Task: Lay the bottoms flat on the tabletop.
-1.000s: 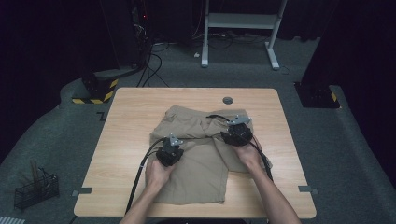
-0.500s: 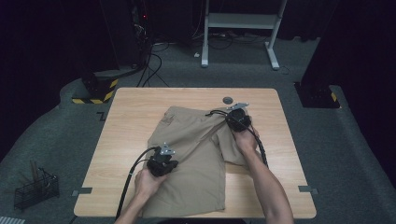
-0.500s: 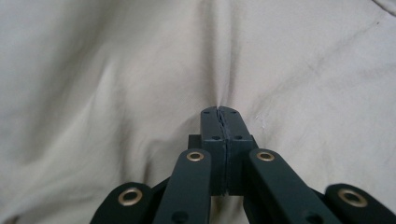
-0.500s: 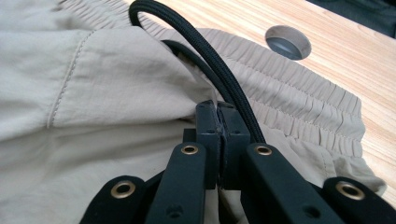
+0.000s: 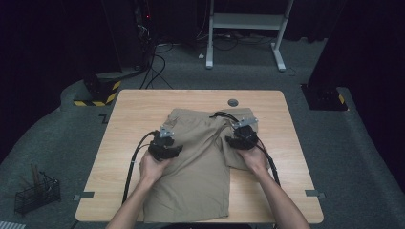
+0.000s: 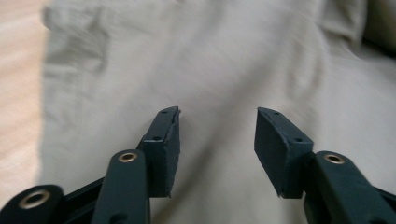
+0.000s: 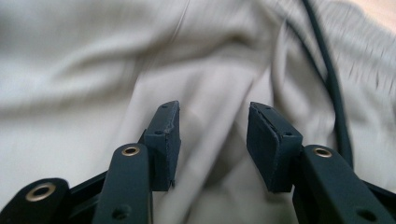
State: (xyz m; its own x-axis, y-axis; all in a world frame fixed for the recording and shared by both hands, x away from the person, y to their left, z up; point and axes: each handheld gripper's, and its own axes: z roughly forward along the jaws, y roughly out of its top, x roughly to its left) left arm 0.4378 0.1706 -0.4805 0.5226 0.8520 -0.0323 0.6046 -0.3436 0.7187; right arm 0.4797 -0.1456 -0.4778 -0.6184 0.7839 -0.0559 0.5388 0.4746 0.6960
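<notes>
A pair of khaki shorts (image 5: 200,162) lies spread on the wooden table (image 5: 133,109), waistband at the far side and one long leg reaching the near edge. My left gripper (image 5: 166,143) hovers over the shorts' left edge. Its jaws have just been opening and stand open (image 6: 217,126), with only flat cloth (image 6: 219,60) below them. My right gripper (image 5: 242,134) is over the right half of the shorts. Its jaws have also just been opening and are open (image 7: 212,119) above wrinkled cloth (image 7: 93,70), nothing pinched between them.
A black cable (image 7: 329,79) crosses the cloth by the right gripper. A small dark round fitting (image 5: 232,102) sits in the table's far edge. On the floor stand a wire basket (image 5: 36,193) at the left and a white desk frame (image 5: 248,21) behind.
Both grippers have let go of the shorts and opened. The left hand moved away from the person along the left leg; the right hand drew back a little from the waistband.
</notes>
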